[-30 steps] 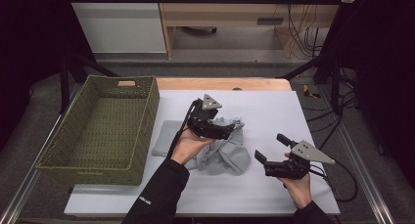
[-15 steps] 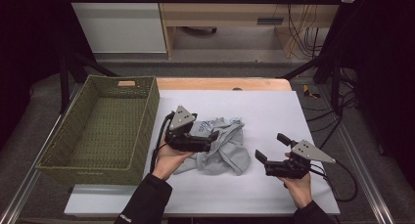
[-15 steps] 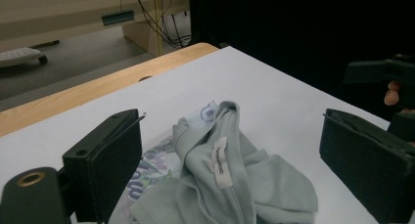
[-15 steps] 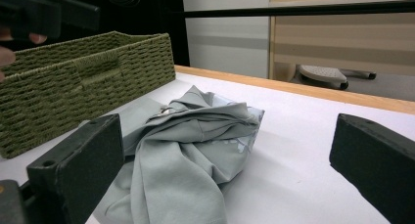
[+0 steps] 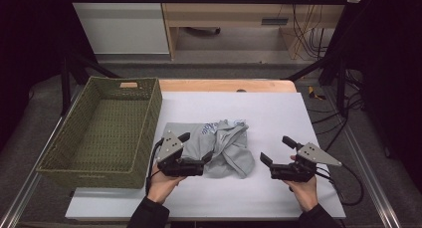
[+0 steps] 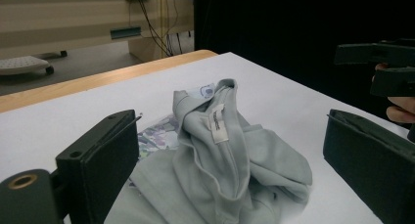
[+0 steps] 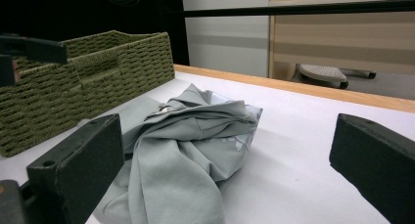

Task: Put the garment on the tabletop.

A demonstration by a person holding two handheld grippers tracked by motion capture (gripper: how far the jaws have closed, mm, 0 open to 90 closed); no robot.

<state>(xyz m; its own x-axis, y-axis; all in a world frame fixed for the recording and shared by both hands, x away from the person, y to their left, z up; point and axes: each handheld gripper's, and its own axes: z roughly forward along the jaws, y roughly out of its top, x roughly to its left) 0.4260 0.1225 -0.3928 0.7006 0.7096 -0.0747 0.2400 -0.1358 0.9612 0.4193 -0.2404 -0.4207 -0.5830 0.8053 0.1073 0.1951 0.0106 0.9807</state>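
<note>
Crumpled grey garment [image 5: 221, 146] sits bunched mid-table, white label showing, beside the basket [image 5: 107, 131]. Left gripper [image 5: 194, 151], jaws apart, has pulled back and let go; right gripper [image 5: 278, 149] waits spread, unmoved.

The left gripper [image 5: 195, 149] now sits lower and nearer the person than a second ago, drawn back from over the crumpled pale grey-green garment [image 5: 223, 146] to its near left edge, close to the woven olive-green basket [image 5: 104, 131]. Its jaws stand wide apart, and the garment lies more spread out.
</note>
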